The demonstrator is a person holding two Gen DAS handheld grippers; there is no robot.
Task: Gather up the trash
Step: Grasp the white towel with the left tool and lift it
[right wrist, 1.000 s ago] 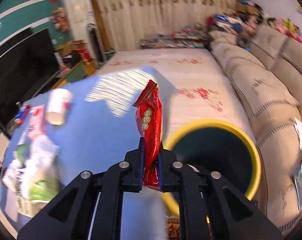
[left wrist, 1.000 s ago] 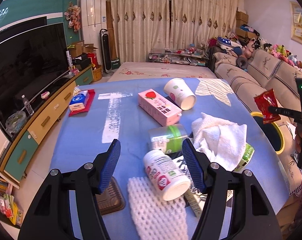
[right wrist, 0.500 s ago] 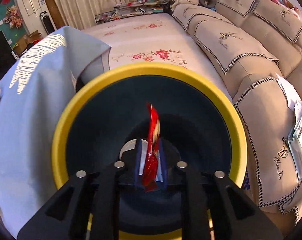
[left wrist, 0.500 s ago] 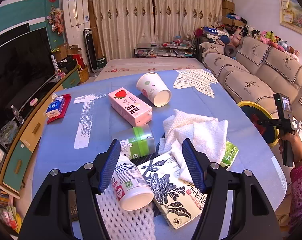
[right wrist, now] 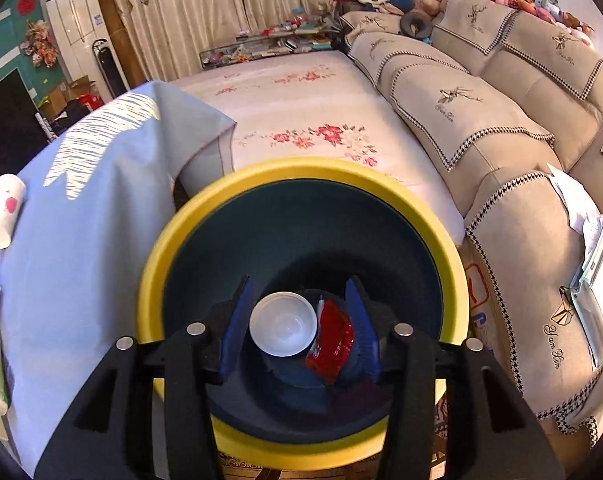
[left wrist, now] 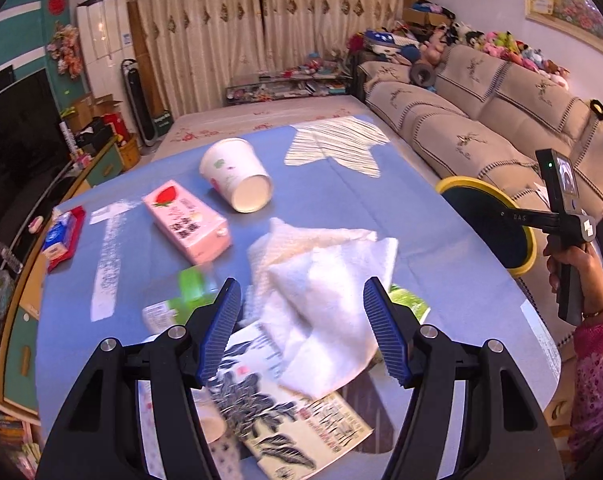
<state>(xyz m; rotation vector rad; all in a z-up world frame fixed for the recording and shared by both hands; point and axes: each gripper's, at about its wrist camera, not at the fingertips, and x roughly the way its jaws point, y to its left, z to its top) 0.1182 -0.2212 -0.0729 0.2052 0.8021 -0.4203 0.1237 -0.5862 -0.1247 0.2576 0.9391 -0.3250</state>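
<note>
My right gripper (right wrist: 299,326) is open above the yellow-rimmed dark bin (right wrist: 301,172). A red snack wrapper (right wrist: 333,340) lies at the bin's bottom beside a white lid (right wrist: 283,324). My left gripper (left wrist: 301,328) is open and empty above the blue table, over a crumpled white towel (left wrist: 321,280). Around it lie a pink strawberry milk carton (left wrist: 187,220), a tipped white paper cup (left wrist: 237,176), a green-labelled bottle (left wrist: 181,300) and a flower-printed booklet (left wrist: 285,420). The bin (left wrist: 489,220) also shows at the table's right edge in the left wrist view.
A beige sofa (right wrist: 501,128) runs along the right, with papers (right wrist: 593,248) on its arm. A tissue pack (left wrist: 61,232) lies at the table's left edge. A TV and cabinet (left wrist: 21,168) stand on the left. The right hand with its gripper handle (left wrist: 565,232) is beside the bin.
My right gripper has opened and the red wrapper has dropped to the bin's bottom. My left gripper has shifted right from the white bottle to above the towel.
</note>
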